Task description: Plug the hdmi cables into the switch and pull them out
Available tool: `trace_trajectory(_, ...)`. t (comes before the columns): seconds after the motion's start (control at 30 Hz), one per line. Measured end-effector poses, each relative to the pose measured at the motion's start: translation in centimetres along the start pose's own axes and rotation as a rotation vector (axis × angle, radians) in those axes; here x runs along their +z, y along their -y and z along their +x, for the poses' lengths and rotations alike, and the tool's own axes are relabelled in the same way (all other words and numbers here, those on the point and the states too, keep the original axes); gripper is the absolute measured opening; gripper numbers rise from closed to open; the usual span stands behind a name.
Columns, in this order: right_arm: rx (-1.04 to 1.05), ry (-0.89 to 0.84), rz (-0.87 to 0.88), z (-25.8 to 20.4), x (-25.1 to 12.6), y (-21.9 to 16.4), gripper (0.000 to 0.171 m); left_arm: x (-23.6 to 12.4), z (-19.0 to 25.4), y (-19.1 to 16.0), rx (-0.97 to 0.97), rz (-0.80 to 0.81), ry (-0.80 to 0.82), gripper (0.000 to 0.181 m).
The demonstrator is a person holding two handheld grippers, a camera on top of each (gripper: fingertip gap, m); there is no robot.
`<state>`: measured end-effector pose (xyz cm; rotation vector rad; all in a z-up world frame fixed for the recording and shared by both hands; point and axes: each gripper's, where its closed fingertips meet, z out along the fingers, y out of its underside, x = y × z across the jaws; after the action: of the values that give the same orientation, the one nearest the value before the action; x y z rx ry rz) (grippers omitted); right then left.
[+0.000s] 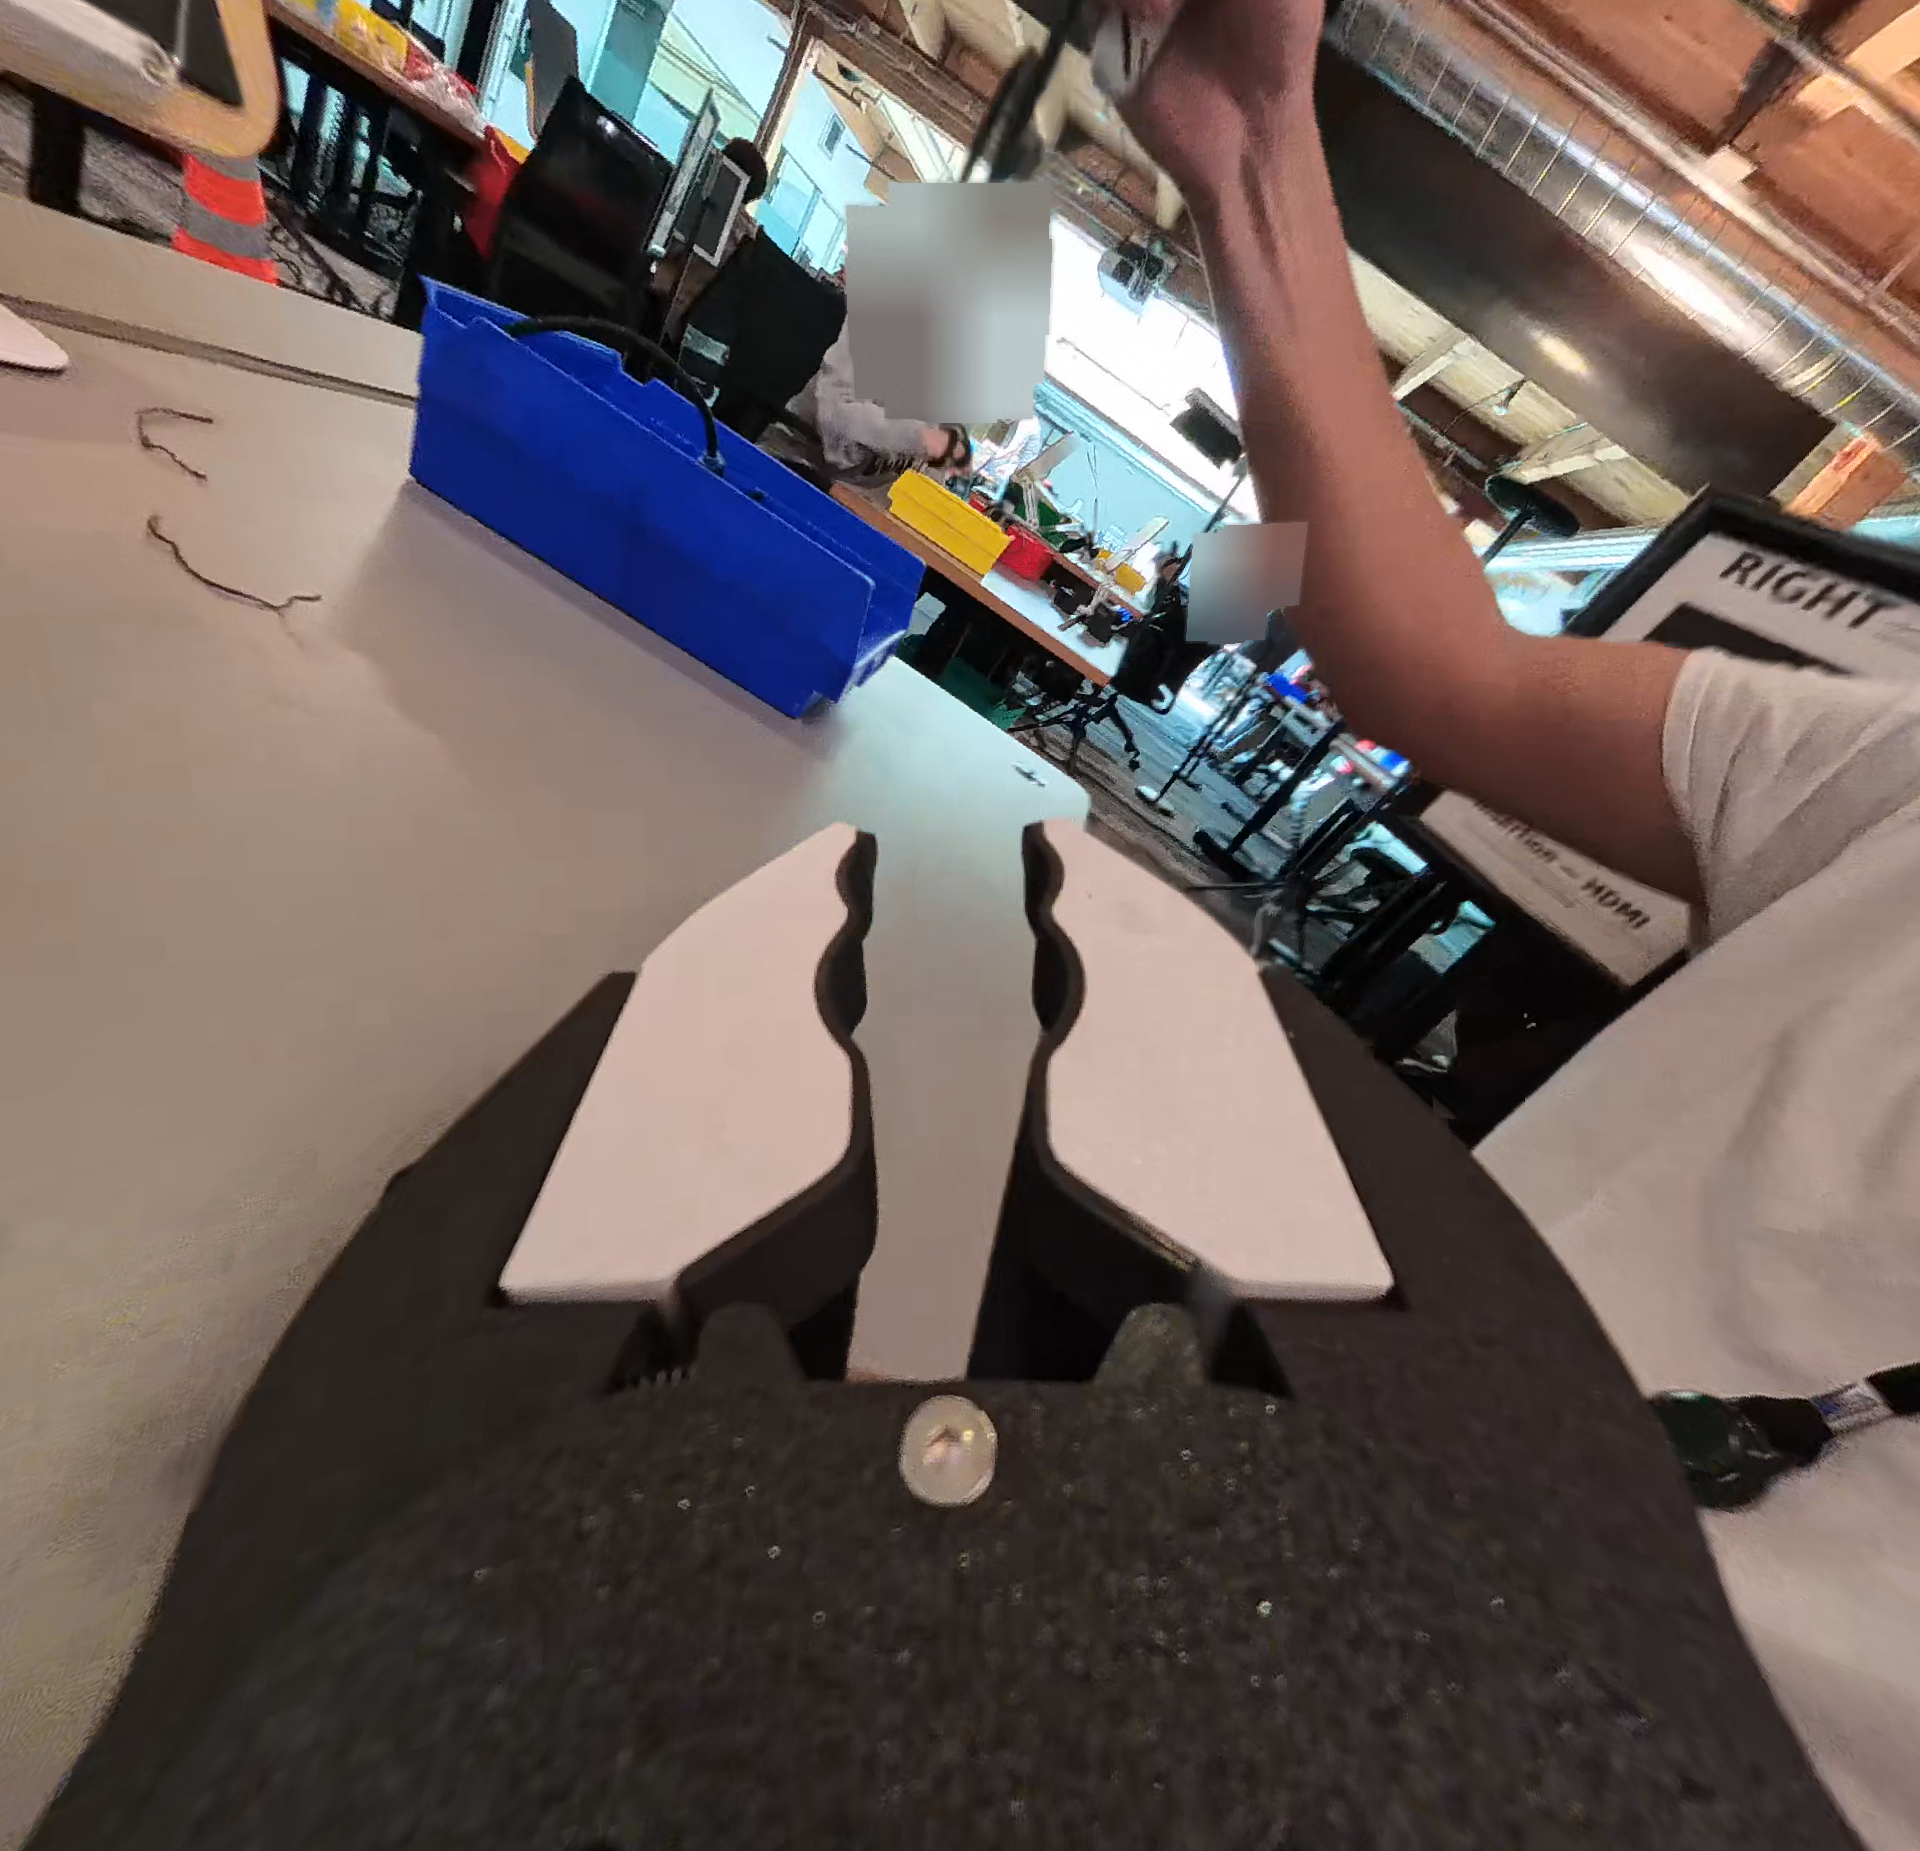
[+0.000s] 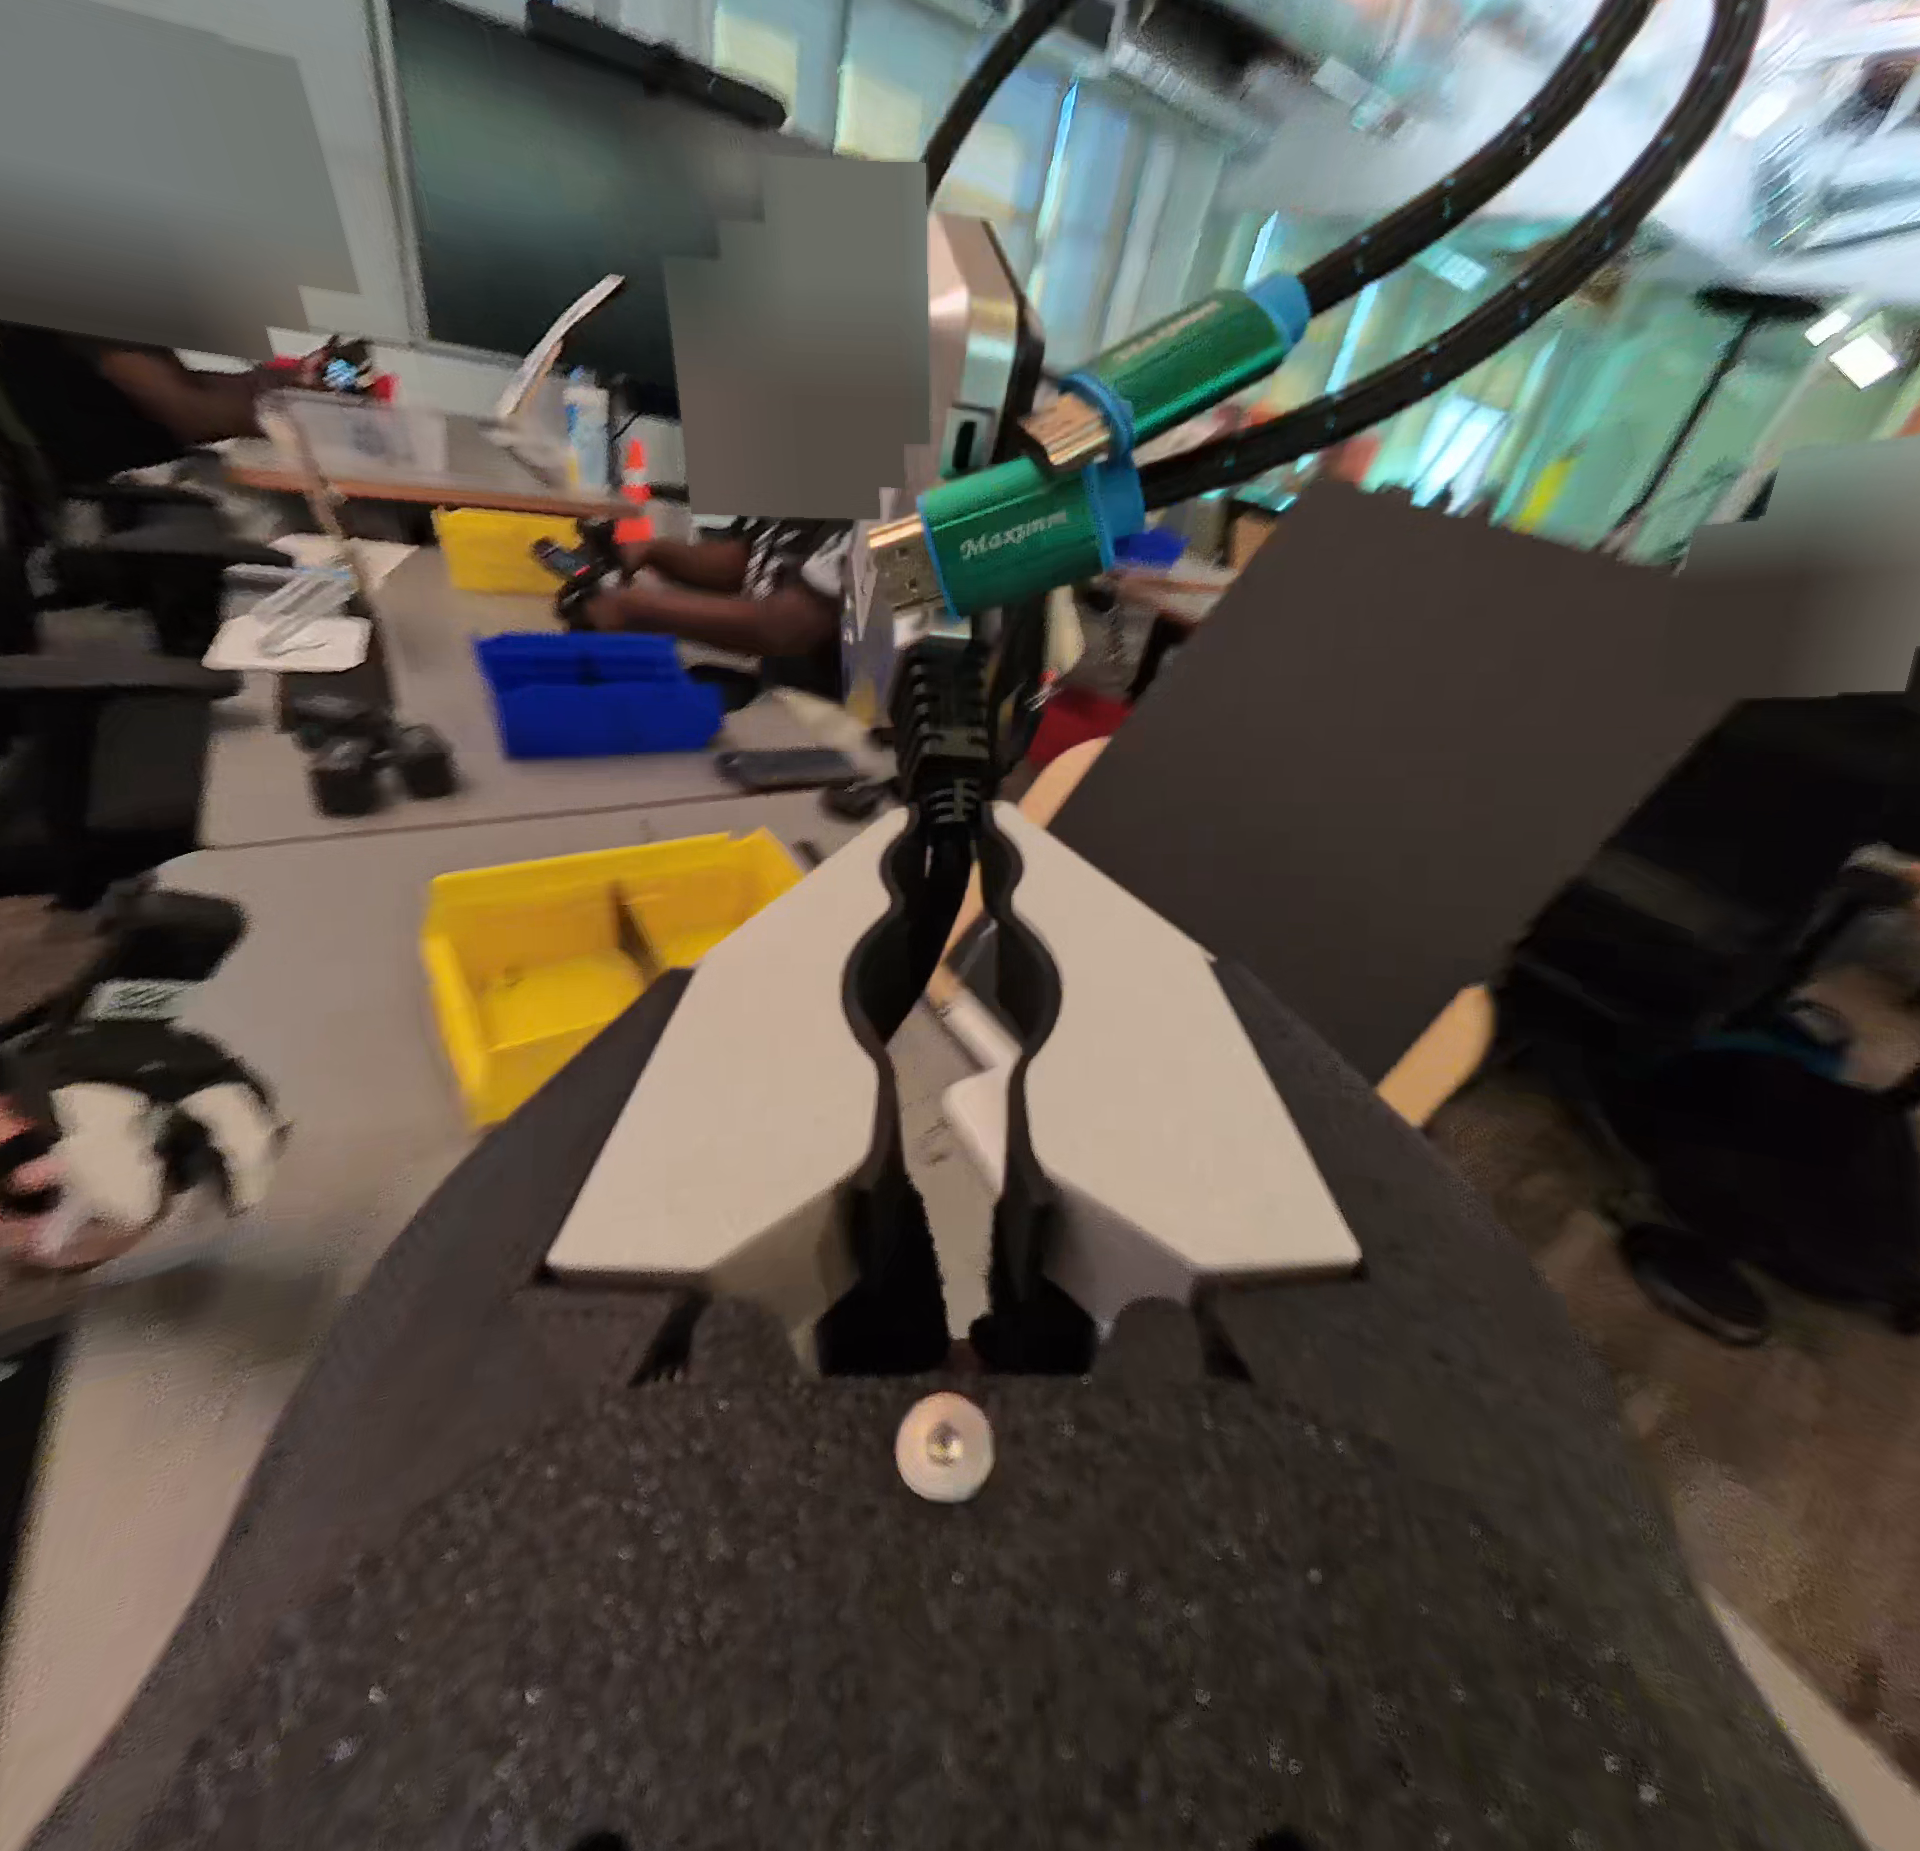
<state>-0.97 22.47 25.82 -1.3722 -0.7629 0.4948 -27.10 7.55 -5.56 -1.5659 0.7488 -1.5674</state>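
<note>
Two HDMI cables hang in the air just beyond the tips of the right hand-held gripper (image 2: 951, 845). Each ends in a green metal plug with blue collars: the nearer plug (image 2: 1023, 544) points left with its gold connector bared, and the second plug (image 2: 1174, 362) lies just above and behind it, the braided black leads (image 2: 1475, 170) arching up and away to the right. A black ribbed strain relief (image 2: 940, 731) sits directly ahead of the tips, and a thin black cable (image 2: 920, 928) is pinched between the wavy inner faces — the jaws are nearly closed on it. The bundle appears to be lifted by this cable so that the plugs dangle free for sorting, though how the black piece joins the green plugs cannot be told. No switch can be made out with certainty in either view.

The left hand-held gripper (image 1: 948, 840) is held low over the pale tabletop (image 1: 260, 814), its jaws parted by a moderate gap with nothing between them, presumably kept ready to take a plug. Up and to its right, the person's hand (image 1: 1195, 66) is raised high, gripping the other tool.

Ahead and to the left of the left gripper, a blue bin (image 1: 644, 523) with a black cable (image 1: 665, 367) looping out stands on the tabletop — well apart. In the right wrist view, a yellow bin (image 2: 551, 960) lies to the lower left, and a dark board (image 2: 1403, 741) leans on the right, crowding that side.
</note>
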Motion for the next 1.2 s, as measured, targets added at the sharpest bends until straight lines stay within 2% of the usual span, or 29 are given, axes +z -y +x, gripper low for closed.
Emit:
trace_trajectory(0.07,-0.035,-0.070,0.078,4.2,-0.6,1.1,0.009,0.0,-0.6,0.0,0.048,-0.019,0.034,0.026)
trace_trajectory(0.13,-0.031,-0.120,0.139,8.1,-0.8,0.5,0.009,0.2,-0.7,-0.4,0.073,-0.048,0.039,0.026)
trace_trajectory(0.23,-0.031,-0.210,0.190,14.0,-1.0,-3.2,0.009,0.4,-0.6,-1.0,0.107,-0.068,0.050,0.023)
trace_trajectory(0.33,0.053,-0.280,0.226,18.9,-1.2,-8.3,0.009,1.0,0.0,-1.8,0.136,-0.113,0.025,0.020)
trace_trajectory(0.43,0.151,-0.307,0.241,21.1,-1.4,-12.6,0.009,1.6,0.4,-3.1,0.152,-0.174,-0.012,0.018)
trace_trajectory(0.6,0.223,-0.292,0.193,19.5,-3.0,-17.8,0.009,2.4,0.8,-4.6,0.152,-0.249,-0.050,0.018)
trace_trajectory(0.77,0.202,-0.326,0.104,15.2,-7.2,-21.9,0.008,2.4,1.7,-5.3,0.167,-0.281,-0.078,0.018)
trace_trajectory(0.87,0.214,-0.422,-0.037,13.8,-9.8,-26.0,0.009,2.5,2.1,-5.9,0.192,-0.308,-0.080,0.018)
trace_trajectory(1.03,0.324,-0.483,-0.403,12.4,-11.7,-33.6,0.011,3.3,2.8,-6.2,0.183,-0.321,-0.112,0.018)
trace_trajectory(1.1,0.387,-0.512,-0.454,12.8,-11.8,-34.3,0.011,3.6,3.1,-6.4,0.184,-0.330,-0.122,0.018)
trace_trajectory(1.2,0.353,-0.533,-0.586,13.2,-10.7,-34.4,0.011,3.9,3.5,-6.8,0.187,-0.341,-0.125,0.019)
